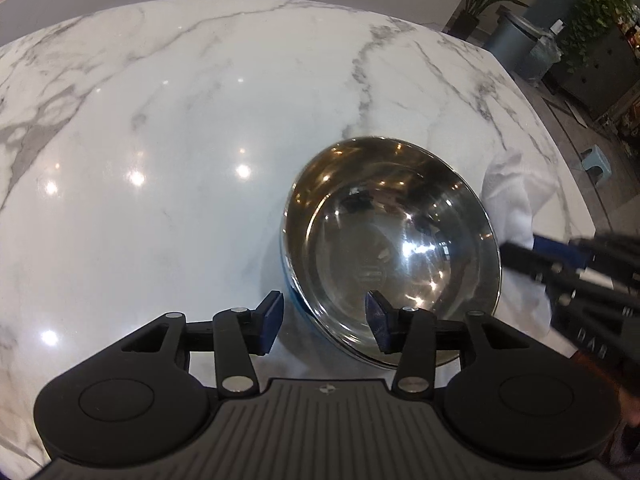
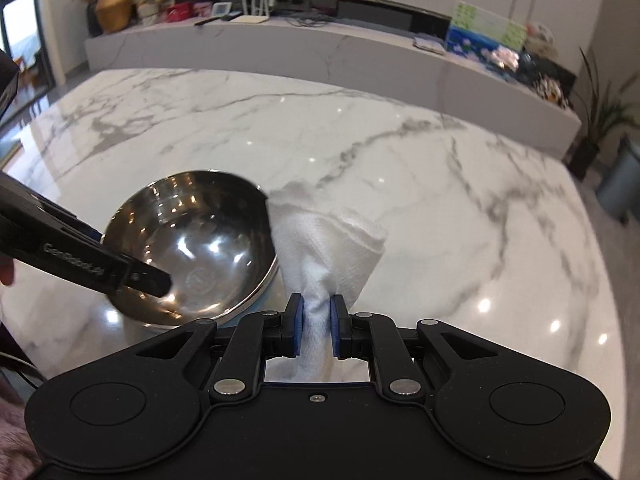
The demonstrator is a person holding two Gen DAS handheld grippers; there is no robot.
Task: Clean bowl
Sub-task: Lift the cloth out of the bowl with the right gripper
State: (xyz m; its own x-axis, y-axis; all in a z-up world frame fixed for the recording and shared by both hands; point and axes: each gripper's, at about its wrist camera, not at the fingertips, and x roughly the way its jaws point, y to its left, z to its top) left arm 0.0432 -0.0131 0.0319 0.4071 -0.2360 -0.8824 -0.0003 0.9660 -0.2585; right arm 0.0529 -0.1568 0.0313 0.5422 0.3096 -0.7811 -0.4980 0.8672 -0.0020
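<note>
A shiny steel bowl [image 1: 394, 240] with a blue outer wall stands on the white marble table [image 1: 160, 140]. My left gripper [image 1: 324, 322] is open and straddles the bowl's near rim, with one finger inside the bowl and one outside. The bowl also shows in the right wrist view [image 2: 200, 240], with my left gripper's finger reaching into it. My right gripper [image 2: 317, 326] is shut on a white paper towel [image 2: 324, 248] just right of the bowl. The towel also shows in the left wrist view [image 1: 516, 208].
A long white marble sideboard [image 2: 320, 48] with boxes, a vase and ornaments stands behind the table. Potted plants [image 1: 592, 12], a grey bin [image 1: 516, 44] and a small blue stool [image 1: 596, 162] are on the floor to the right.
</note>
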